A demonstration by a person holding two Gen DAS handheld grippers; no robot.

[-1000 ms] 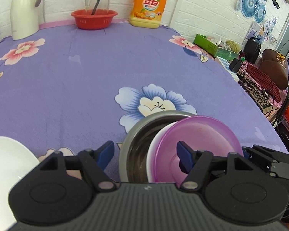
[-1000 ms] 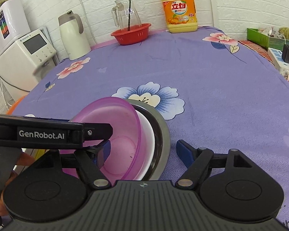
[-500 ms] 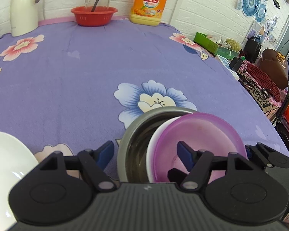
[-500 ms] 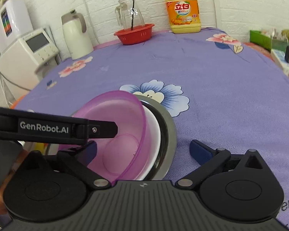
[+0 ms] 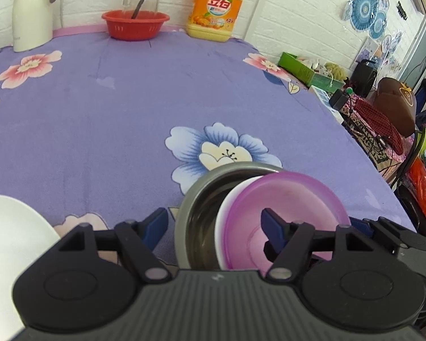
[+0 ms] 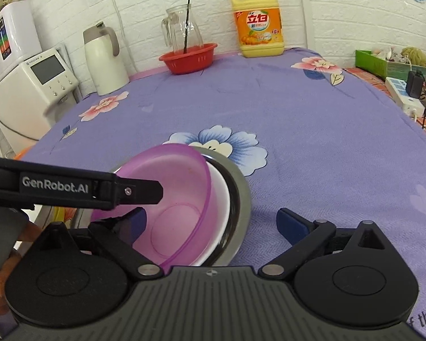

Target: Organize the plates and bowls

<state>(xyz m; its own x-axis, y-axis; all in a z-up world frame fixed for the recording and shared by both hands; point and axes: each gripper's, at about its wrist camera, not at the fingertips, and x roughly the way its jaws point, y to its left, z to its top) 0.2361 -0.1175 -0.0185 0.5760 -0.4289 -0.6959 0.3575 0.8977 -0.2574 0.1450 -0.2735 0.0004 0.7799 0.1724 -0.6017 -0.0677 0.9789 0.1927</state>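
Observation:
A purple plastic bowl [image 5: 286, 204] sits tilted inside a white bowl [image 5: 227, 201], which rests in a steel bowl [image 5: 201, 196] on the purple flowered tablecloth. My left gripper [image 5: 213, 224] is open, its fingers straddling the near rims of the stack. My right gripper [image 6: 213, 224] is open too: its left finger [image 6: 133, 224] is inside the purple bowl [image 6: 179, 199], its right finger on the cloth right of the steel bowl [image 6: 241, 199]. A white plate [image 5: 11, 244] lies at the lower left of the left wrist view.
At the table's far edge stand a red basket [image 6: 189, 58] with a glass jug, a yellow detergent bottle [image 6: 258, 28] and a white thermos jug [image 6: 105, 59]. A white appliance [image 6: 28, 91] stands left of the table. Clutter and a chair lie beyond the right edge [image 5: 383, 108].
My right gripper's jaws have opened wider, its right finger moving away over the cloth. The left gripper and the stacked bowls have barely moved.

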